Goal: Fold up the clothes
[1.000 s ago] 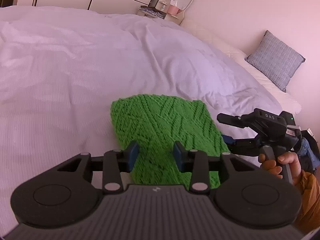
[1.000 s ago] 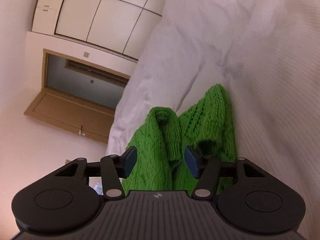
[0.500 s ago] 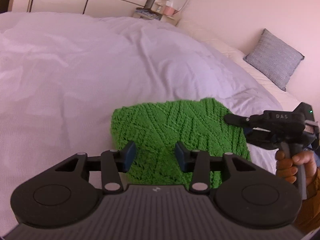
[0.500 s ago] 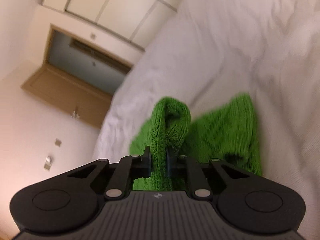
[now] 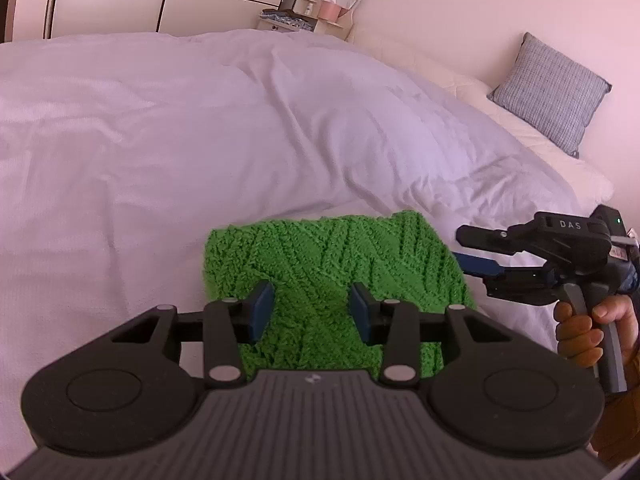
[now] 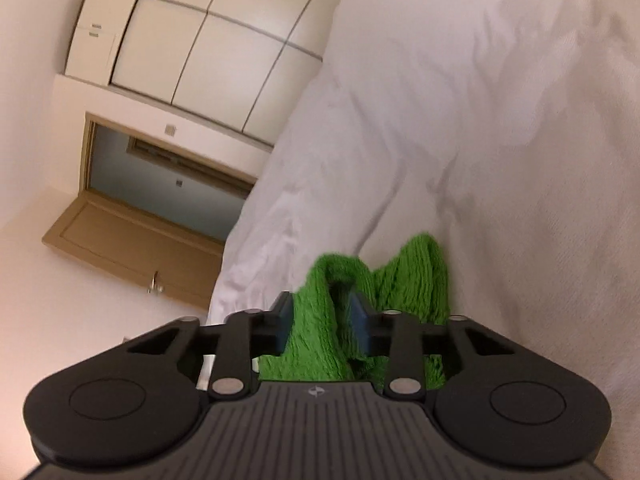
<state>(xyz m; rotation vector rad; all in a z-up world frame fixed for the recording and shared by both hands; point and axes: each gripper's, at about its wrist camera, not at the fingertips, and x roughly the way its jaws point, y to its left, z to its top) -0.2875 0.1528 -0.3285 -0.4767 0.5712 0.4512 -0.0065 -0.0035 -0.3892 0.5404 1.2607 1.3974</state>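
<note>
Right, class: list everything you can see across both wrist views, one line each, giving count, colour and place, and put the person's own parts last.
Knitted garment: one, green, folded on the bed's near edge.
Duvet: one, white, covering the bed.
Cushion: one, grey-blue, at the bed's far right.
Wardrobe doors: several panels, cream, behind the bed.
Door: one, tan wood, standing open.
Mirror shelf unit: one, white, far corner.
Left hand-held gripper: one, black with blue pads, open above the garment.
Right hand-held gripper: one, black, open around a raised fold.
Hand: one, holding the right handle.
</note>
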